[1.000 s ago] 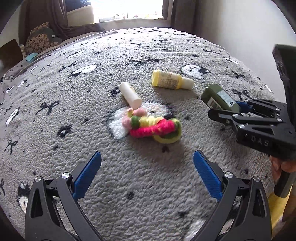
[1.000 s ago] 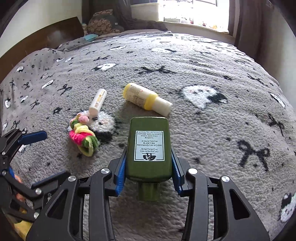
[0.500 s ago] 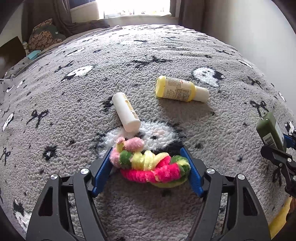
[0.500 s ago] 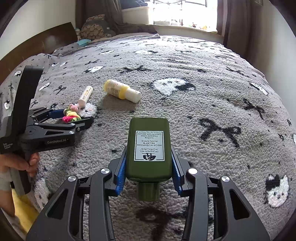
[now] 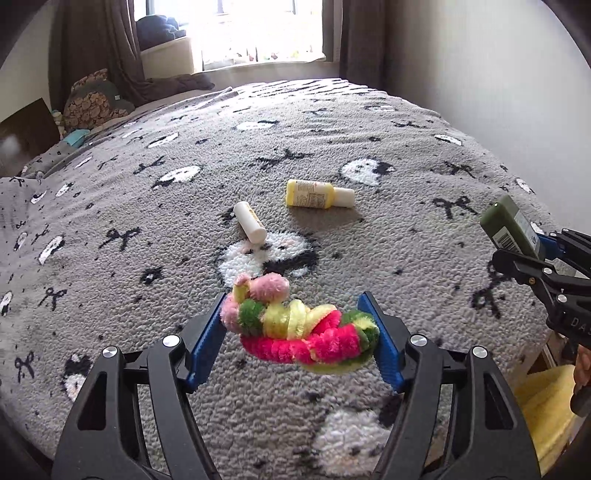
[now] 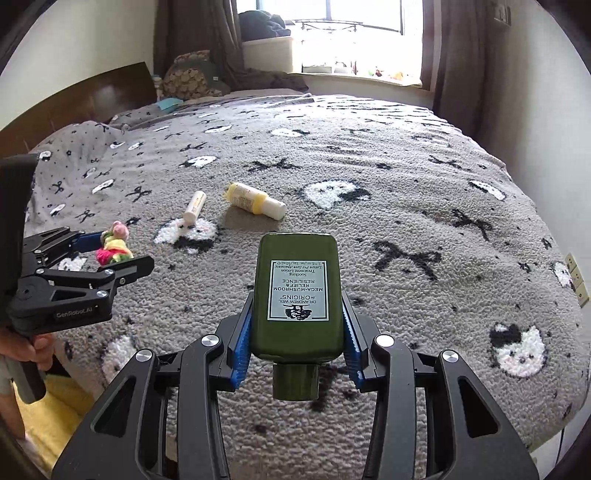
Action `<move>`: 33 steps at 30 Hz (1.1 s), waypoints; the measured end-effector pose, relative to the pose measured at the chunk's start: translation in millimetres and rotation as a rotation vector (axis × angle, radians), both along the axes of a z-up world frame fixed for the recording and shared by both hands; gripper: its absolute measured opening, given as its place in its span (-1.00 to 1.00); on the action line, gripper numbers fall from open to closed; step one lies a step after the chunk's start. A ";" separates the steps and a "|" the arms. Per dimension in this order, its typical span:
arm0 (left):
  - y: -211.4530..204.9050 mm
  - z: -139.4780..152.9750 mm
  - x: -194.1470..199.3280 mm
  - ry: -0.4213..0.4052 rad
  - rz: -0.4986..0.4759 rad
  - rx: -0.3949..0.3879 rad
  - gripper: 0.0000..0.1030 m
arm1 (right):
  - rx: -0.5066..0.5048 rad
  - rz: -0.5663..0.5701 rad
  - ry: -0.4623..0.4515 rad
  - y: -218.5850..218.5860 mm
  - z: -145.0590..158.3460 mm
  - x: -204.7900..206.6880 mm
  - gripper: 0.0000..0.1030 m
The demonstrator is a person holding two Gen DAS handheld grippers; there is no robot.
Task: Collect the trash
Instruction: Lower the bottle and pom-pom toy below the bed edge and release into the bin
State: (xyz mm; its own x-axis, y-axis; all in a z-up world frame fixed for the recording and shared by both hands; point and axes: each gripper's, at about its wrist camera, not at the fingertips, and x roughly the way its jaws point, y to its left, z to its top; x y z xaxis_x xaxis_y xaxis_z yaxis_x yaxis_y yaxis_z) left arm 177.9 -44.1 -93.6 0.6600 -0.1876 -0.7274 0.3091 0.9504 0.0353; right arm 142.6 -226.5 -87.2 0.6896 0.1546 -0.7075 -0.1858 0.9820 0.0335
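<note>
My left gripper (image 5: pixel 297 325) is shut on a fuzzy pink, green and yellow pipe-cleaner bundle (image 5: pixel 299 328) and holds it above the grey blanket (image 5: pixel 147 258). The bundle also shows in the right wrist view (image 6: pixel 112 245), between the left gripper's fingers. My right gripper (image 6: pixel 297 332) is shut on a dark green lotion bottle (image 6: pixel 297 299), cap toward the camera, lifted off the bed; the bottle also shows in the left wrist view (image 5: pixel 511 227). A yellow bottle (image 5: pixel 318 194) and a white tube (image 5: pixel 250 222) lie on the blanket farther away.
The bed's blanket has black bows and white cat faces. Pillows (image 6: pixel 192 79) and a dark headboard (image 6: pixel 92 99) are at the far left, a window (image 6: pixel 354 29) with curtains behind. A wall runs along the right. Something yellow (image 5: pixel 546 406) lies by the bed's near edge.
My left gripper closed on the pipe-cleaner bundle and lifted it off the blanket. My right gripper, holding the green bottle, pulled back and rose away from the bed.
</note>
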 end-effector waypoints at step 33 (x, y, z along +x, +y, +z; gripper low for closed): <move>10.4 -75.9 -212.5 0.155 -0.080 -0.007 0.30 | 0.038 0.066 0.200 27.2 -74.0 -172.2 -0.18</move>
State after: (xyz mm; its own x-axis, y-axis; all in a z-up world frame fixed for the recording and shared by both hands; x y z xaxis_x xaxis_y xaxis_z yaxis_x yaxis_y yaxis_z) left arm -34.5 -33.6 -169.5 0.5230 -0.2407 -0.8176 0.3847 0.9227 -0.0256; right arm -29.7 -199.3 -161.2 0.5234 0.2244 -0.8220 -0.2360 0.9651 0.1132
